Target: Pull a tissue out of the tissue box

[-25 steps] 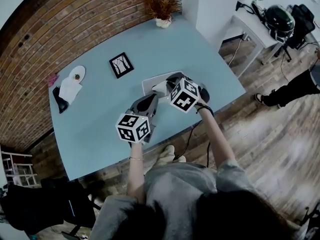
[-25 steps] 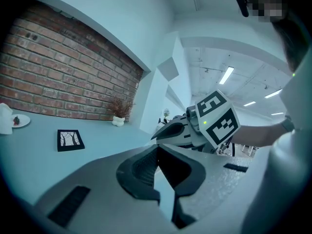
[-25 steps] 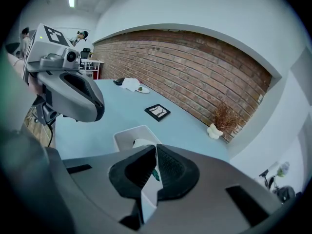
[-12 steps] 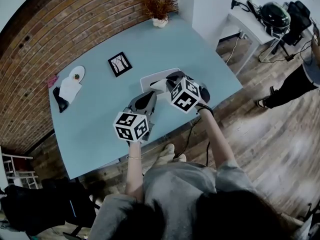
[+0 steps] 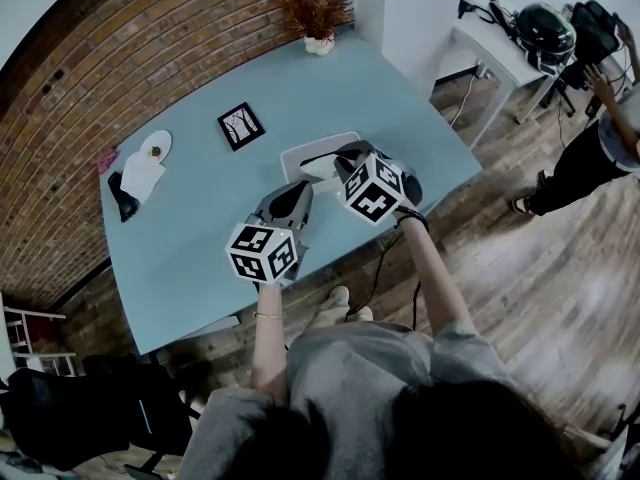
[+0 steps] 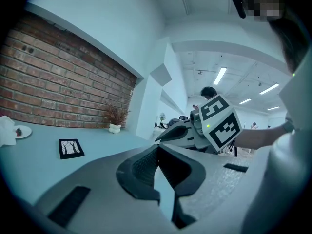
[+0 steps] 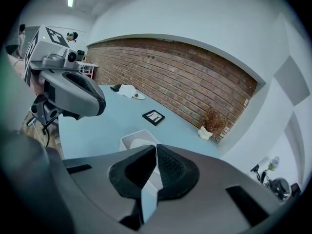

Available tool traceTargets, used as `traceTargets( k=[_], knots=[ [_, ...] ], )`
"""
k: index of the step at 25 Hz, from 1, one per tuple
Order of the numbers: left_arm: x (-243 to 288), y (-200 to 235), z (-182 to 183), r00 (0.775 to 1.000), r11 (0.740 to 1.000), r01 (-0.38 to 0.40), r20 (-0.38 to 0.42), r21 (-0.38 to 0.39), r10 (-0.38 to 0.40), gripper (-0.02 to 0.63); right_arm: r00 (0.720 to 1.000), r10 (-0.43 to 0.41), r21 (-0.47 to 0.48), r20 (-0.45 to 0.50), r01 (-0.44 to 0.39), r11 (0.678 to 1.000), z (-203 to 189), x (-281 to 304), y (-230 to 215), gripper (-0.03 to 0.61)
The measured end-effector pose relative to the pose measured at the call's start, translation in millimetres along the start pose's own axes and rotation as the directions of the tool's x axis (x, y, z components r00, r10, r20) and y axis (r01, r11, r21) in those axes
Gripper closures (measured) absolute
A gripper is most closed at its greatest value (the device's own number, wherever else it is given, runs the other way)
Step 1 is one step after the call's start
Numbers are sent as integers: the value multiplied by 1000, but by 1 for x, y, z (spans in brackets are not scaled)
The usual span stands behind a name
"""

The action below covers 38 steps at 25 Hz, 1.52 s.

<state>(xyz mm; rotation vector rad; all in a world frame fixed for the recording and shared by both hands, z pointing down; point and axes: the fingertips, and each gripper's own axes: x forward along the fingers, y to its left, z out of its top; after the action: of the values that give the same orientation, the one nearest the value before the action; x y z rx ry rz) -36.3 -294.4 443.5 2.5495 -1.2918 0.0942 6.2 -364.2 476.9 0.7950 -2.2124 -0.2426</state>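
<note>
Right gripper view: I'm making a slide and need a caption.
Right gripper, fingers closed, aimed at the white tissue box on the blue table.

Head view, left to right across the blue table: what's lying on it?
Crumpled white paper → black square picture frame → white rectangular tissue box.

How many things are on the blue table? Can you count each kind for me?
Tissue box: 1
Picture frame: 1
Potted plant: 1
Plate: 1
Crumpled white paper: 1
Small black thing: 1
Small pink thing at the edge: 1
Total: 7
</note>
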Motion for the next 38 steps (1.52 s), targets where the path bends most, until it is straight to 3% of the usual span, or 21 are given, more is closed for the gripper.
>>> traceTargets(
  k=[15,27,38],
  knots=[
    [-19,-29,10,999,999,5,40,42,-7,611,993,-63,37,95,60,997,12,-50,3,577],
    [-33,-56,4,996,997,-6,84,73,0,611,966,-132,167,220,96,981,8,-98,13,577],
    [-39,-92,-4,992,992,23,123,126,-39,611,937,-162,269,310,77,960,-4,-135,28,577]
  ],
)
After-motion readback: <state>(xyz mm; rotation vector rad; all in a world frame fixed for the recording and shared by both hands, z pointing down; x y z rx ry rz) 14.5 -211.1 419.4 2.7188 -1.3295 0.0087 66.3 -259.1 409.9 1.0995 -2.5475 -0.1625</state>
